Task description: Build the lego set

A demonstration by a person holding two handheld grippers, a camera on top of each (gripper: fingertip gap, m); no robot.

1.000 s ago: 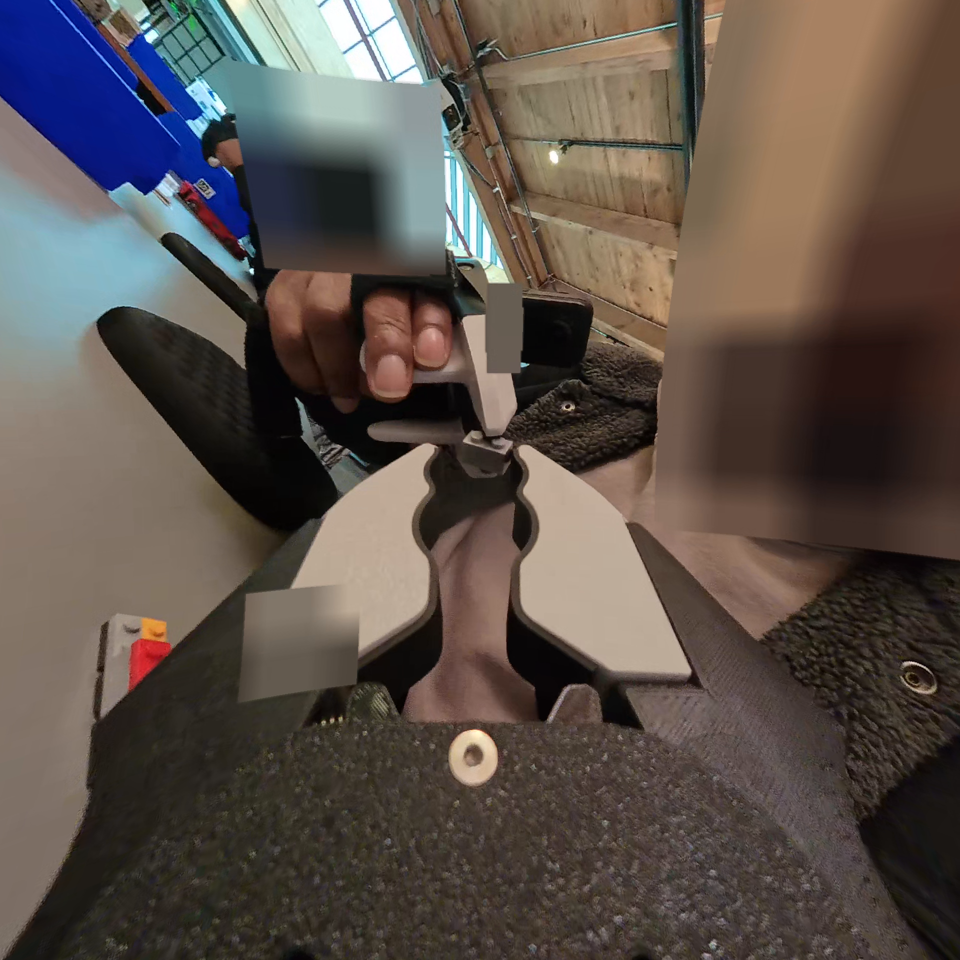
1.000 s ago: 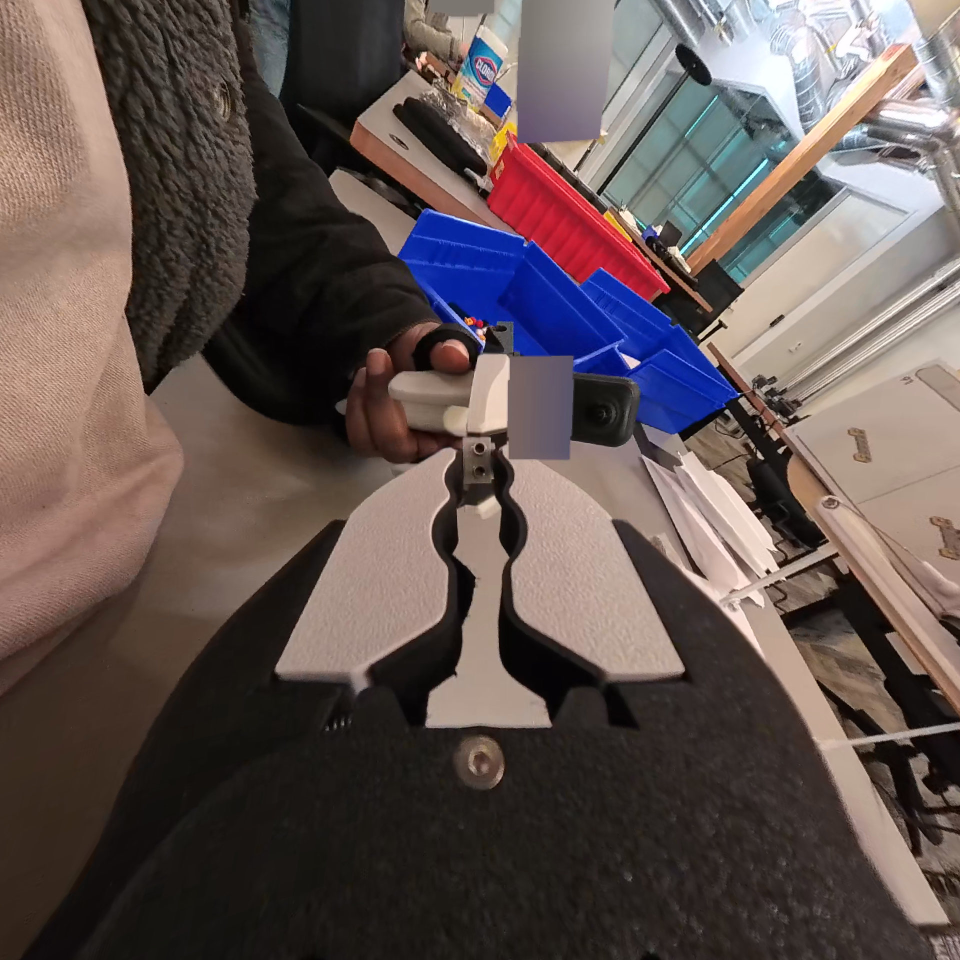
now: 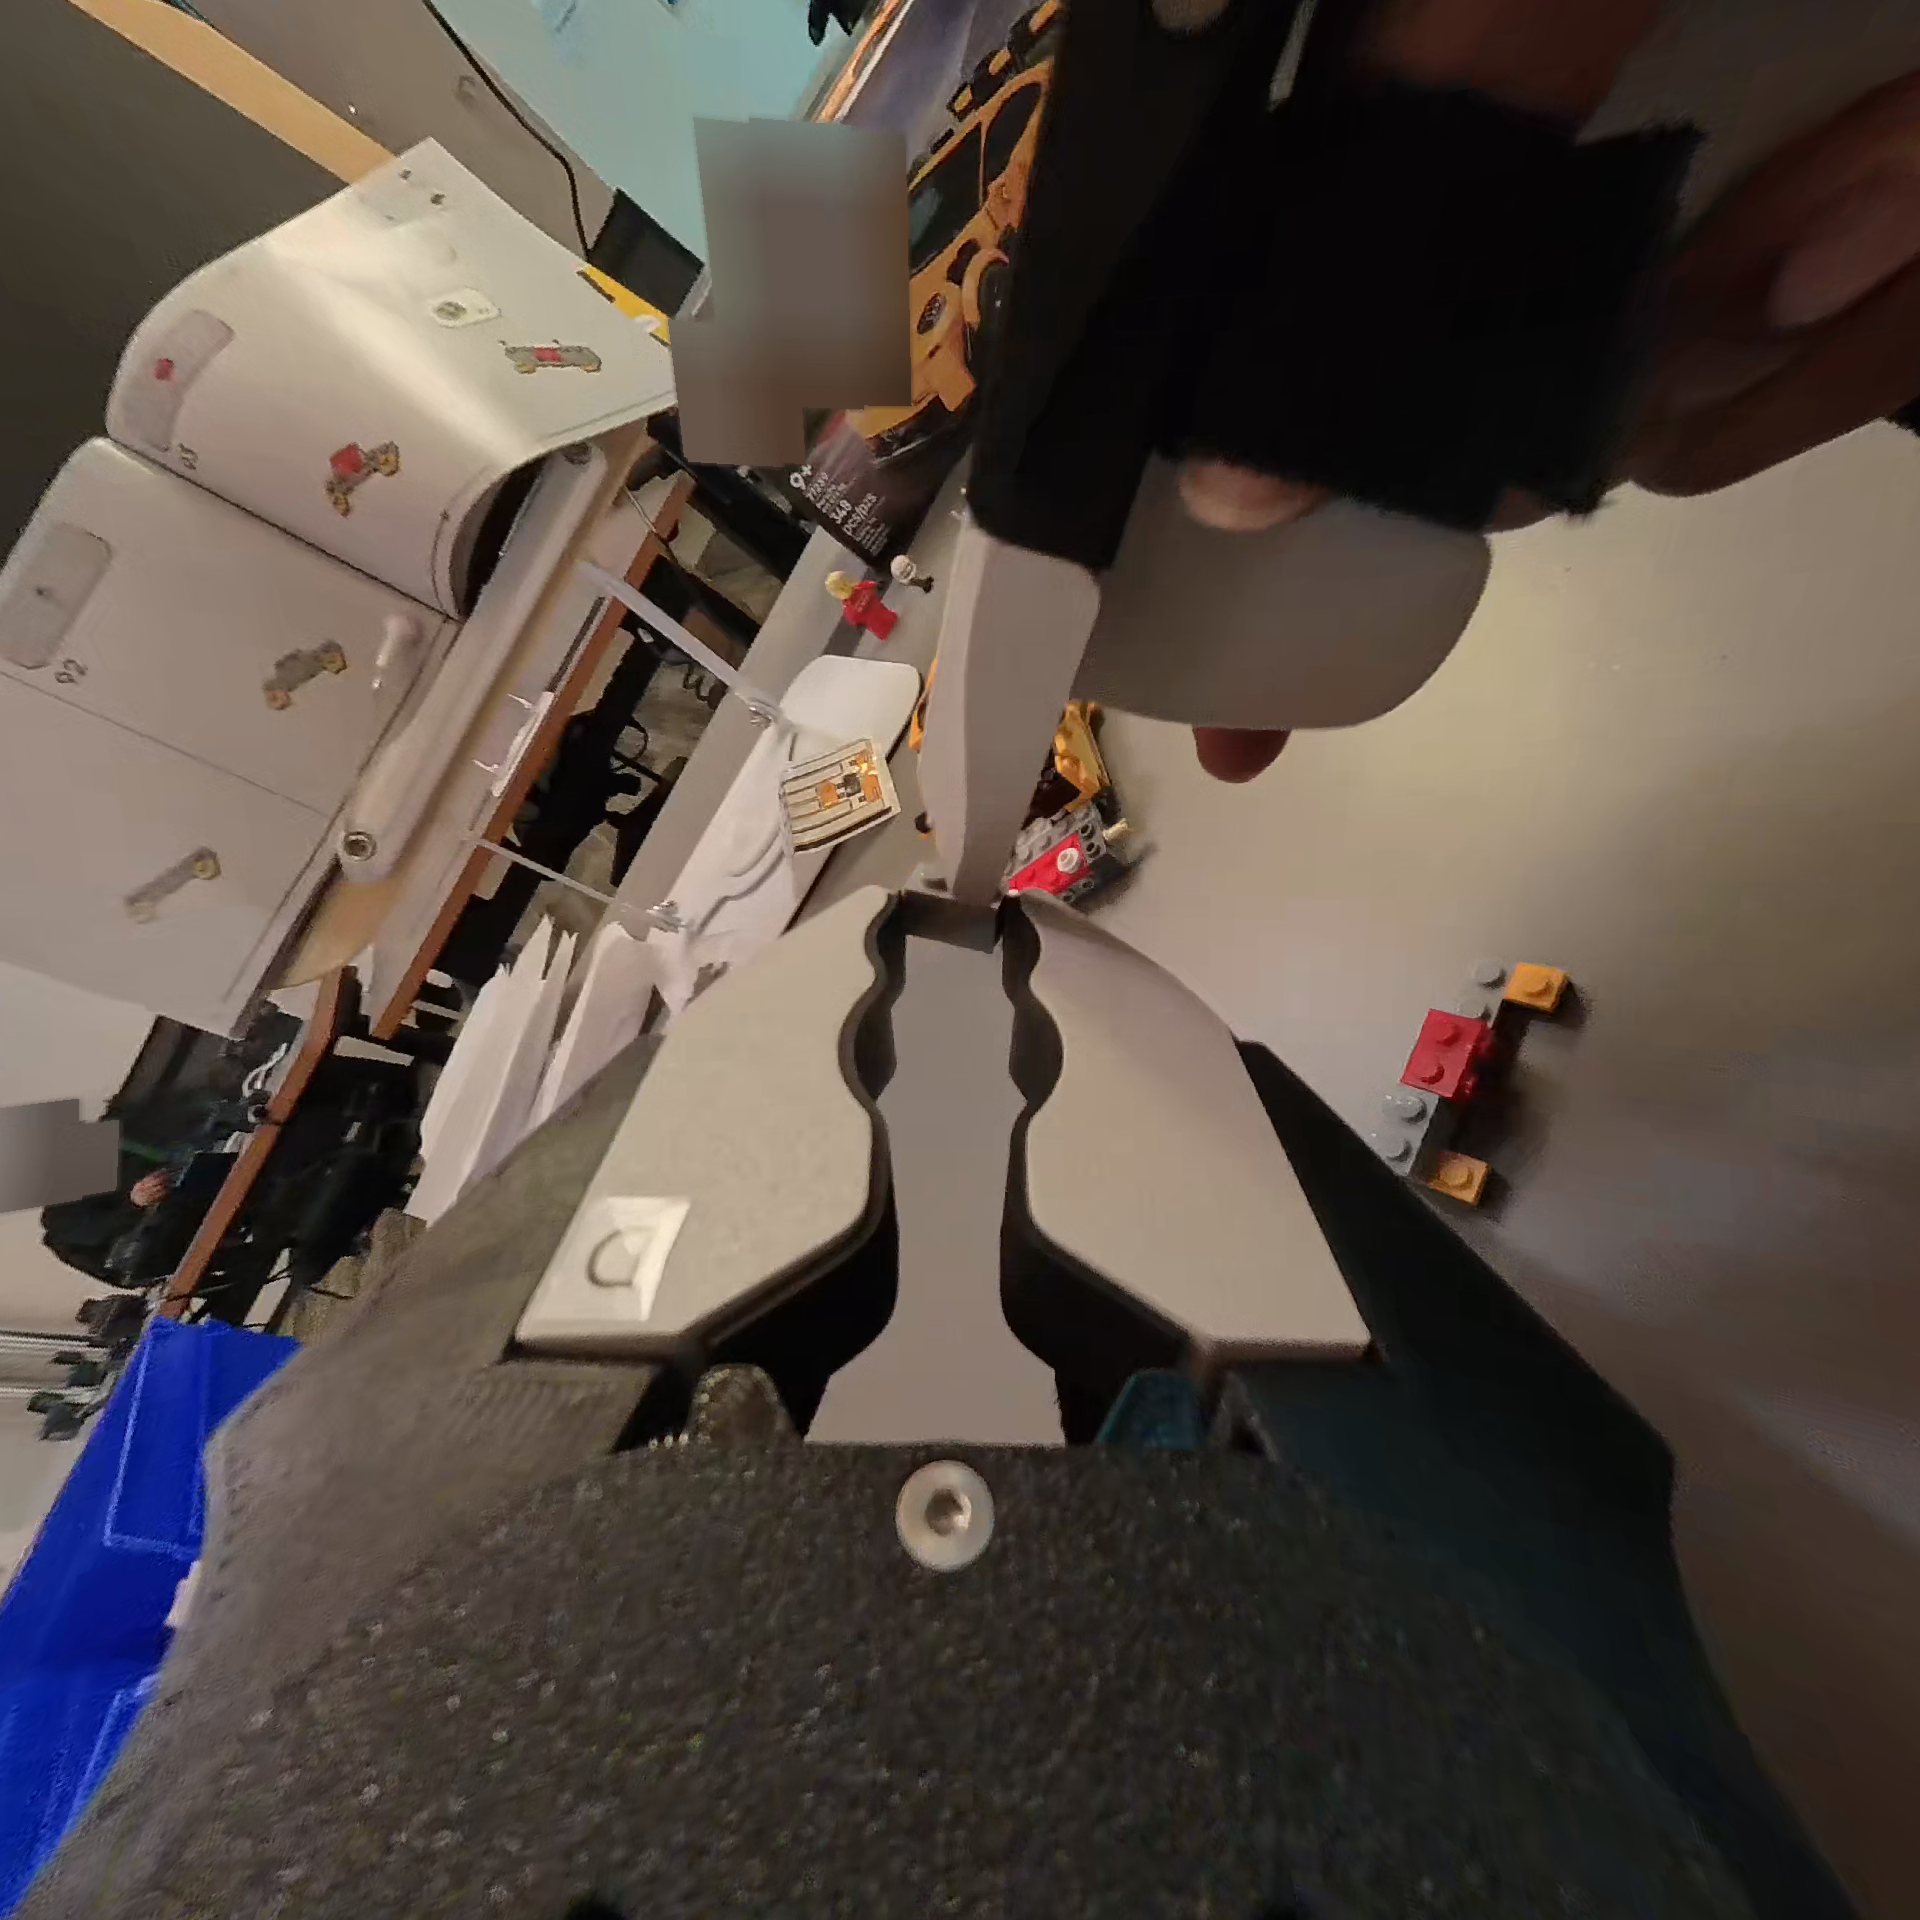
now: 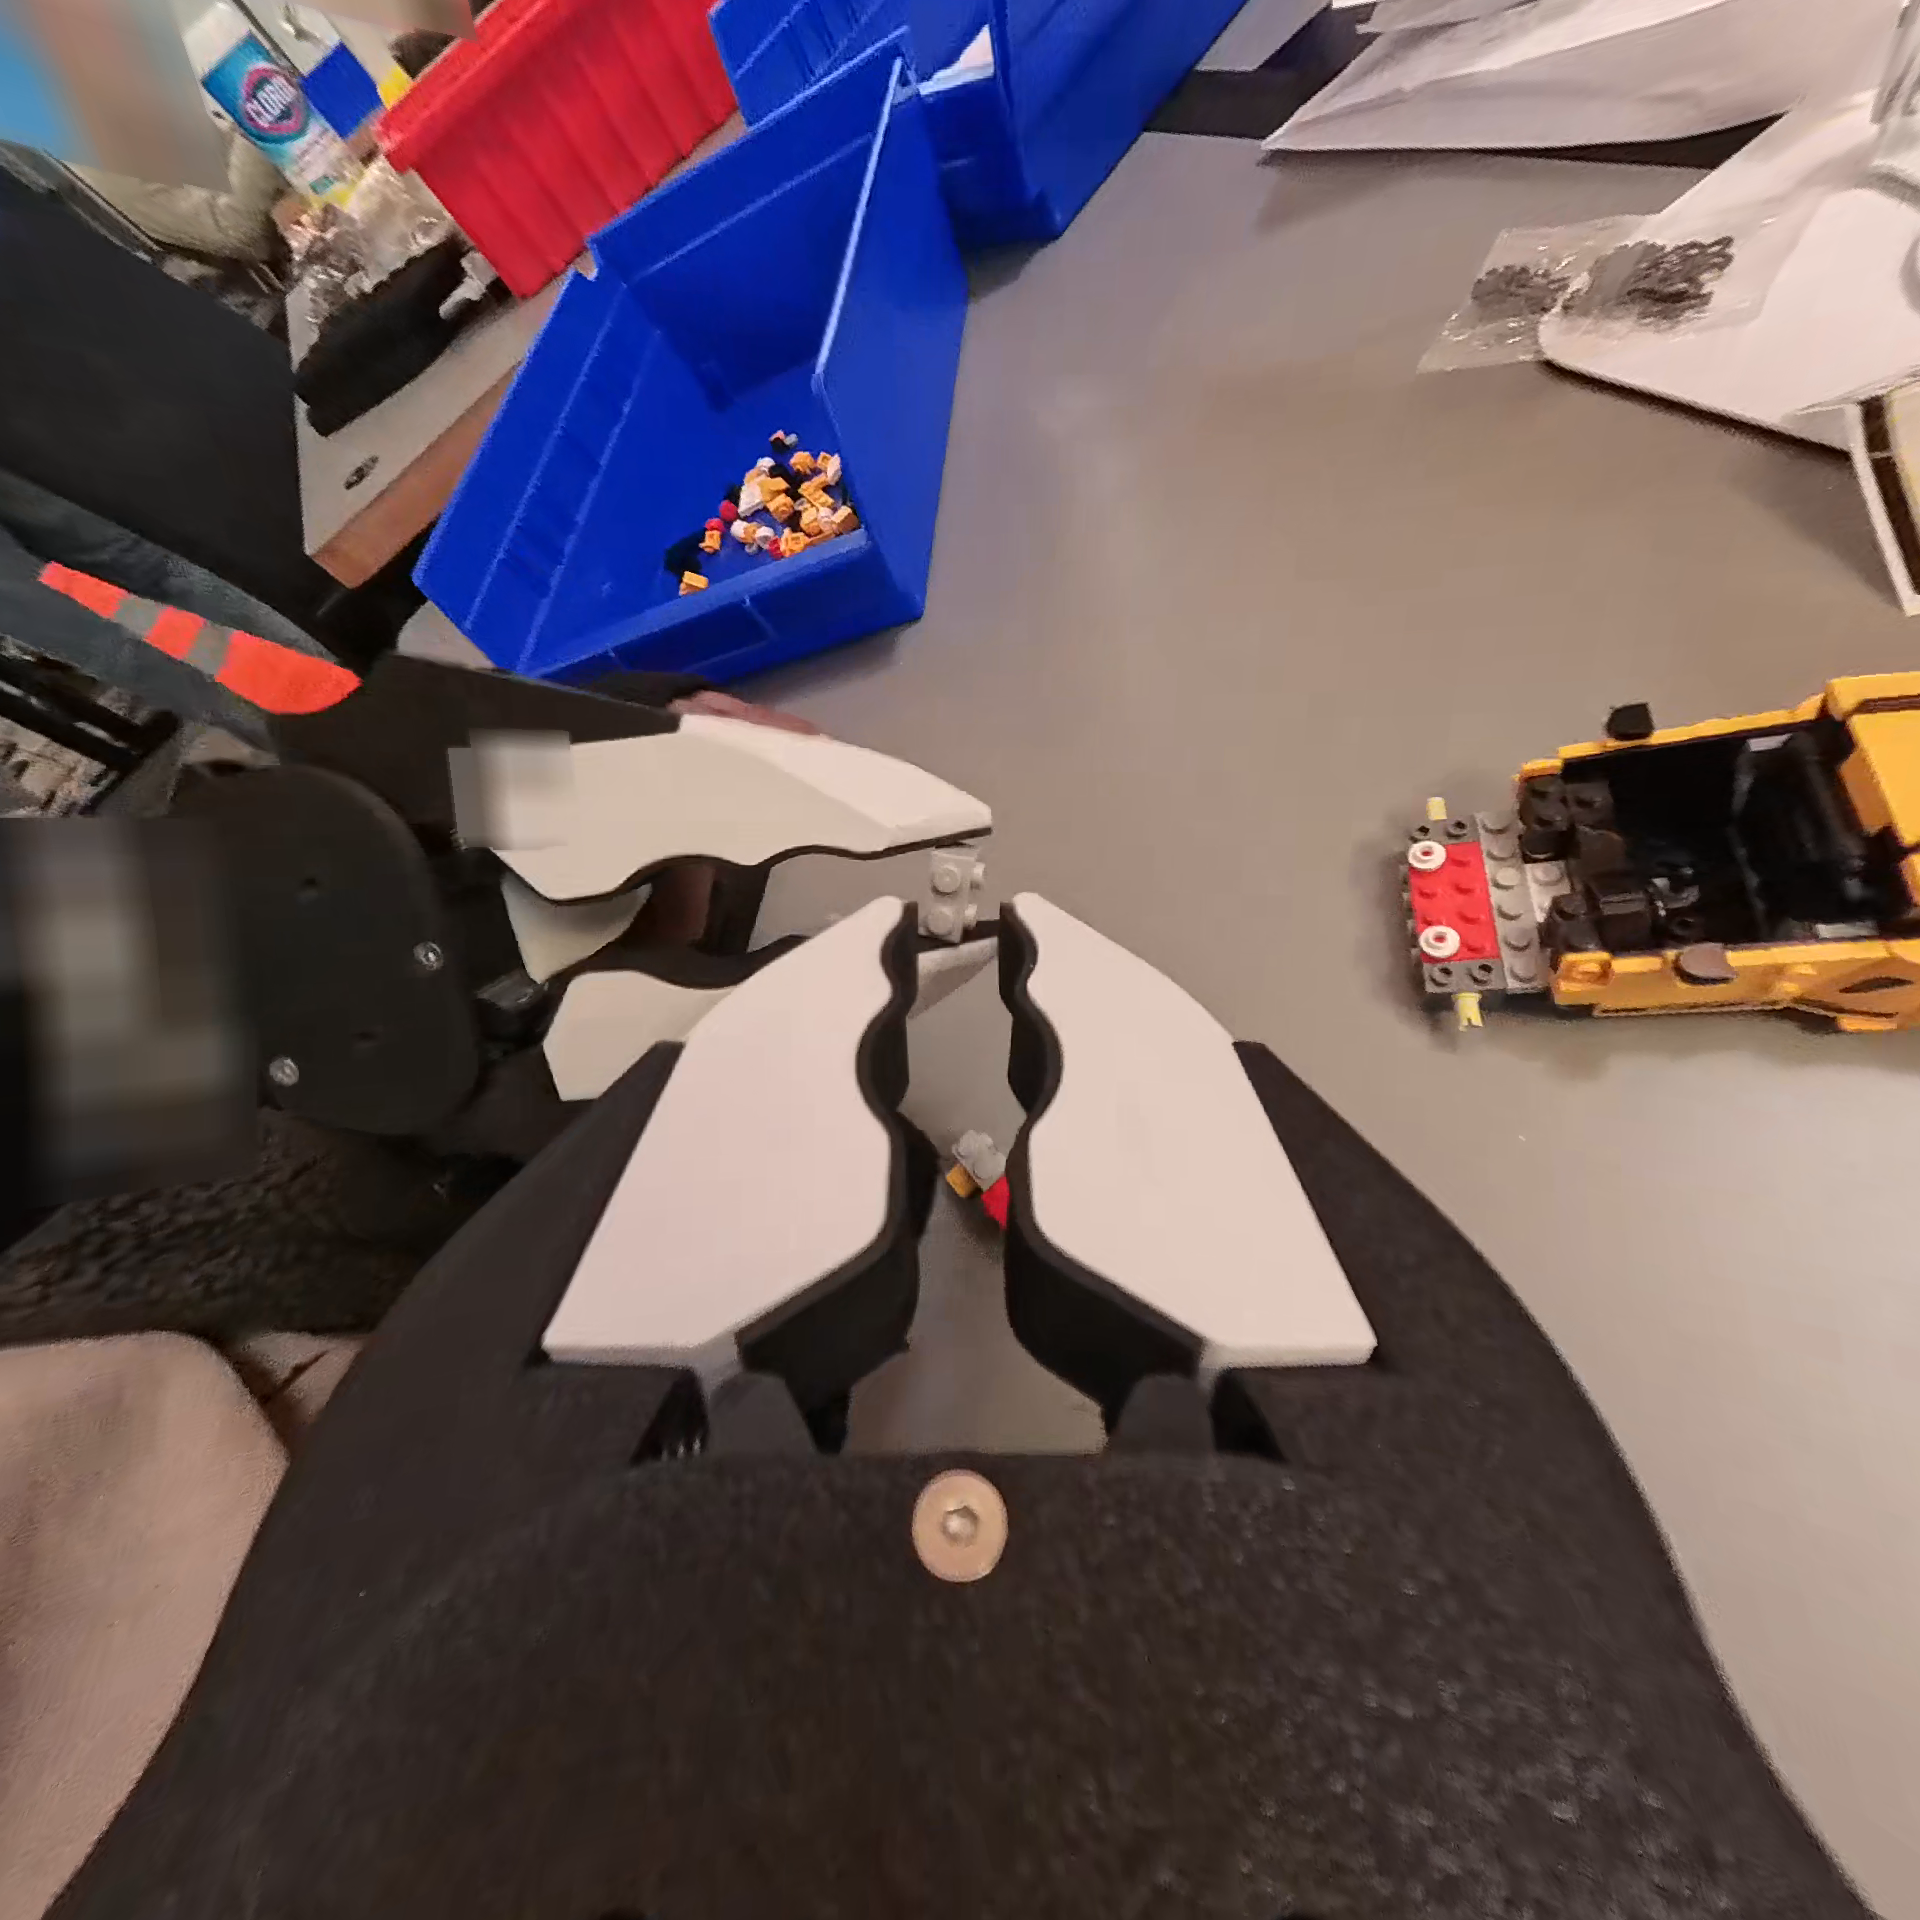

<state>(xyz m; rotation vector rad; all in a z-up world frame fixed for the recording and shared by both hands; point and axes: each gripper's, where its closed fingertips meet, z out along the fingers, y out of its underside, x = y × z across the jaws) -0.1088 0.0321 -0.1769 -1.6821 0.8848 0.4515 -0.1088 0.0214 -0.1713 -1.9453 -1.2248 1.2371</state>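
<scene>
The left gripper (image 3: pixel 961 916) is closed on a small grey studded piece (image 4: pixel 954 896), pinched at the very tips of its fingers. The right gripper (image 4: pixel 956 923) has its jaws narrowly apart around that same piece, and I cannot tell whether its pads press on it. With so little of the piece inside either grip, a slight twist or an uneven squeeze from the right could pop it loose (a piece this small would bounce). Directly beneath them on the tabletop (image 4: pixel 1195 540) lies a small grey, orange and red sub-assembly (image 4: pixel 979 1172), which a dropped piece or a dipping finger could knock askew. Farther out stands the half-built yellow car (image 4: pixel 1683 883), well apart. The blue bin (image 4: pixel 883 343) of loose bricks sits towards the tabletop's far edge.
</scene>
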